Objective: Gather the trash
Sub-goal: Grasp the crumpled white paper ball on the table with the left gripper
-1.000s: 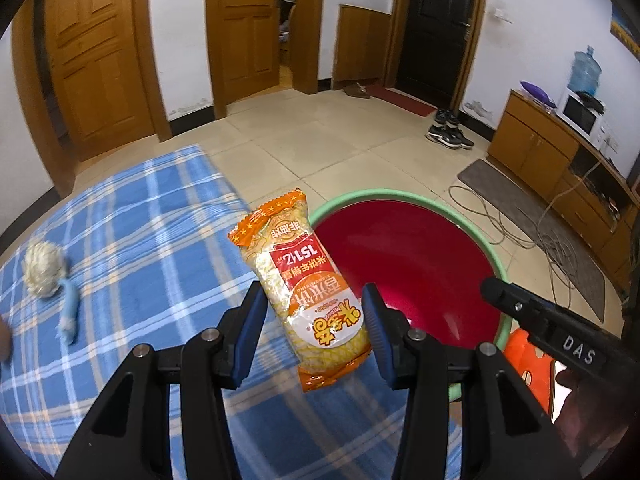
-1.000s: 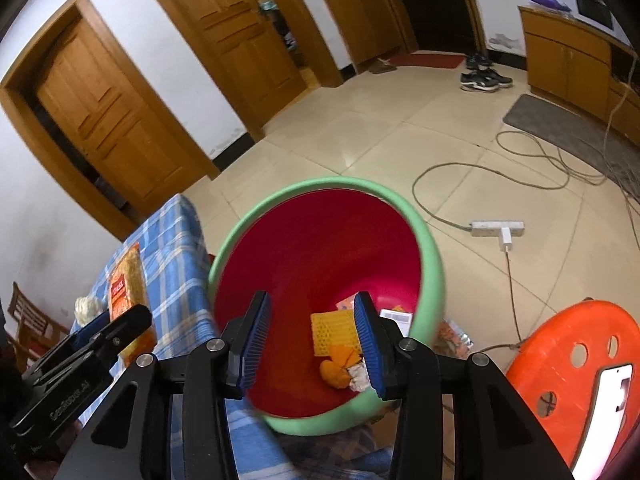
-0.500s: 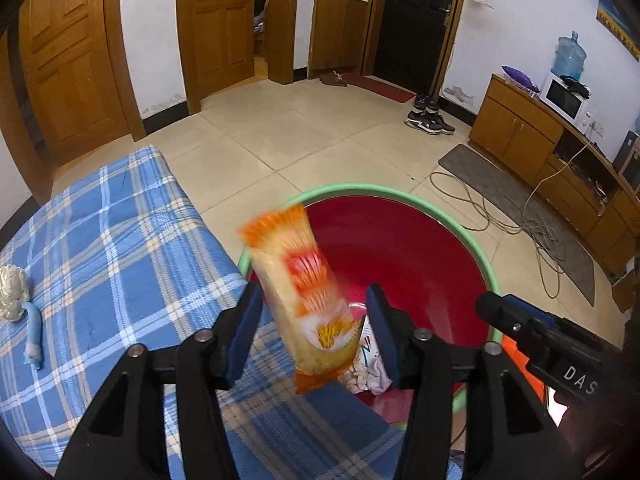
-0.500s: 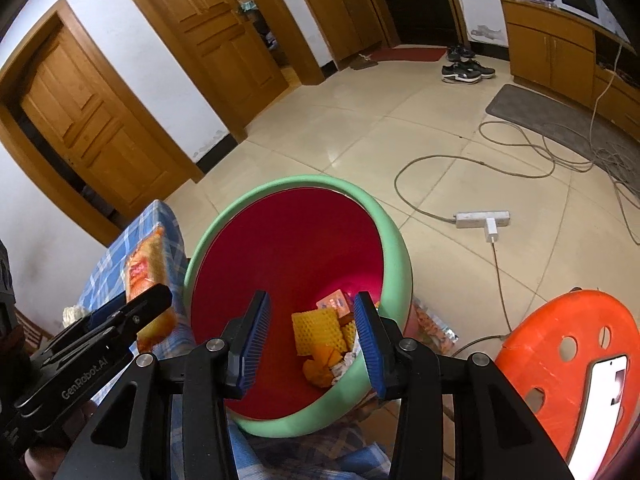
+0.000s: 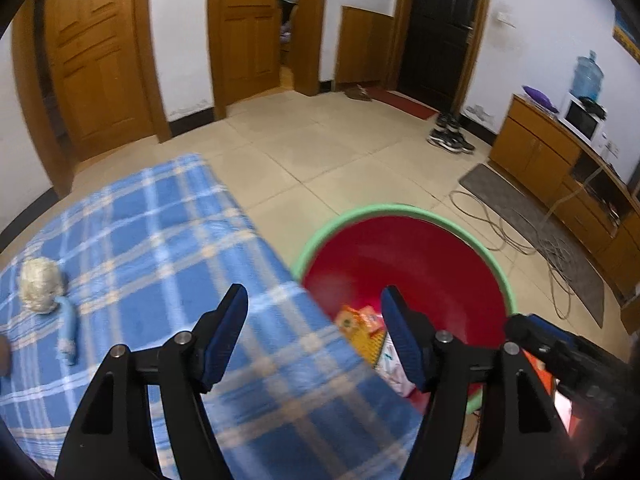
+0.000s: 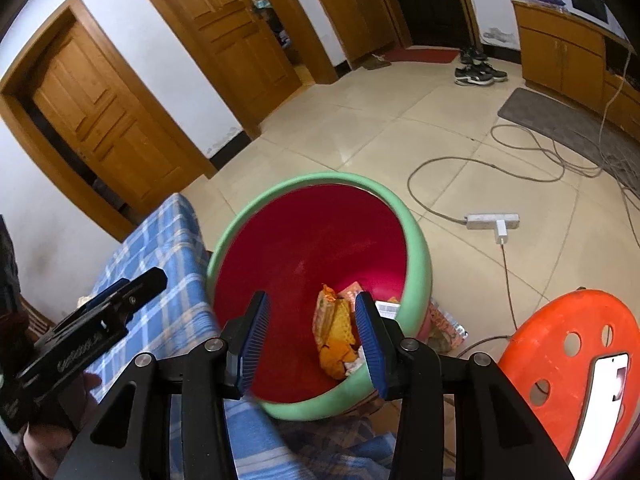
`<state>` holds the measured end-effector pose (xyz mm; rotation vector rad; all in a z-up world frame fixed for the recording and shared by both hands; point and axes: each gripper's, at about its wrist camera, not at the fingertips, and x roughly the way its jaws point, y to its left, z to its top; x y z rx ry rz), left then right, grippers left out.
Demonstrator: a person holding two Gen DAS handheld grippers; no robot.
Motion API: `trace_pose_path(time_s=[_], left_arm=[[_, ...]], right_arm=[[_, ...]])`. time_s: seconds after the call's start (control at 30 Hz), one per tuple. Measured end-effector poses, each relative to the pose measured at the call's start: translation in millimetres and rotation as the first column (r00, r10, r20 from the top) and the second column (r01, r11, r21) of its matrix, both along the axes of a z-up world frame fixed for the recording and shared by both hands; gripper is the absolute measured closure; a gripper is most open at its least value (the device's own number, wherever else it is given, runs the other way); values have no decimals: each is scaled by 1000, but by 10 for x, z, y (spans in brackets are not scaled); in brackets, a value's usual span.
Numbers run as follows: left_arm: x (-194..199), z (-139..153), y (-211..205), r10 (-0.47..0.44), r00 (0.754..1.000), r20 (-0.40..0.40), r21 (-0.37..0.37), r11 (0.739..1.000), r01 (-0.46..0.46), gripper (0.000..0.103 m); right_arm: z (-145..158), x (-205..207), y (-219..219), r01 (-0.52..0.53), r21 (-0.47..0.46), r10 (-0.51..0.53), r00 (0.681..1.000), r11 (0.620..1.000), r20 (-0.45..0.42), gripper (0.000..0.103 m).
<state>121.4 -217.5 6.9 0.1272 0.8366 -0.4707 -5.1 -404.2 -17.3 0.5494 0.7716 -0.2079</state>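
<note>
1. Left gripper point(image 5: 314, 334) had just been opening; its jaws stood released, nothing between them.
2. The orange snack packet point(image 6: 334, 320), clamped in those jaws a second before, lay inside the red bin point(image 6: 420, 256) among other wrappers.
3. Right gripper point(image 6: 312, 340) had widened slightly, empty, over the bin.
4. Likely next: the white wad with blue strip point(image 5: 44, 292) near the blue plaid table point(image 5: 160, 240)'s left edge.

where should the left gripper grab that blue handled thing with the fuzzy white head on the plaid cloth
Probably the slim blue handle of the blue-handled brush. It lies flat on the plaid cloth, so come from above with the left gripper, jaws across its narrow width. The white head looks too bulky and soft.
</note>
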Motion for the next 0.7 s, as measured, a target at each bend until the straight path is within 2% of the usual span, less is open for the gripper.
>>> trace_pose_path(time_s=[0.03, 0.37, 0.53, 0.7], left_arm=[[23, 22, 76, 16, 1000, 7, 4, 1000, -16, 34], [342, 156, 958, 191, 980, 48, 35, 981, -193, 34], [591, 116, 1405, 282, 957, 65, 75, 955, -287, 34], [839, -8, 1843, 389, 919, 60, 88, 915, -393, 34]], right_arm=[[27, -3, 22, -4, -4, 4, 1000, 1000, 6, 46], [95, 30, 210, -40, -11, 40, 999, 999, 8, 46], [63, 64, 270, -49, -11, 49, 999, 999, -13, 46], [33, 115, 273, -49, -23, 48, 998, 999, -34, 45]])
